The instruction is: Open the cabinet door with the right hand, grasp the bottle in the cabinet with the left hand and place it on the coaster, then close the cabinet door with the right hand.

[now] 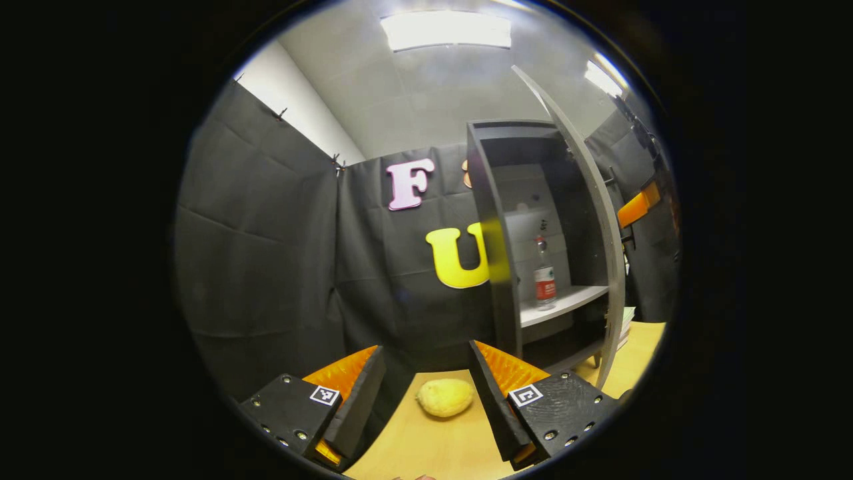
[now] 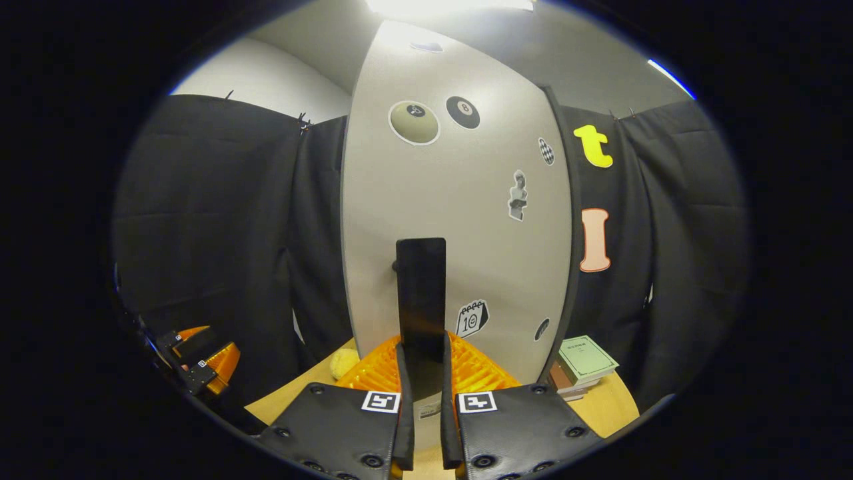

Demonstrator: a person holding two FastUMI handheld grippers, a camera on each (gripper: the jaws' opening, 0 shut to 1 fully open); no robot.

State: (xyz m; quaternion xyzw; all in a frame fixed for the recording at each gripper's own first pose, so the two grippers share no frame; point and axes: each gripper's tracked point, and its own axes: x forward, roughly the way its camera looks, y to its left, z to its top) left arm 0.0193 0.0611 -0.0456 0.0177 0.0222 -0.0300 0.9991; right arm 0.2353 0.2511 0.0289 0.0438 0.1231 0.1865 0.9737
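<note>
The dark cabinet (image 1: pixel 496 267) stands on the wooden table with its grey door (image 1: pixel 603 227) swung out to the right. Inside, a clear bottle with a red label (image 1: pixel 544 279) stands upright on the pale shelf (image 1: pixel 566 303). My left gripper (image 1: pixel 426 383) is open and empty, low over the table, well short of the cabinet. In the right gripper view the door (image 2: pixel 466 200) faces me, covered with stickers. My right gripper (image 2: pixel 423 377) is shut on the door's black vertical handle (image 2: pixel 421 293). That gripper also appears beyond the door's edge (image 1: pixel 636 208).
A yellow lemon-like object (image 1: pixel 445 397) lies on the table (image 1: pixel 426 447) between my left fingers' line of sight. Books (image 2: pixel 581 363) are stacked right of the cabinet. The left gripper (image 2: pixel 200 363) appears at the lower left of the right gripper view.
</note>
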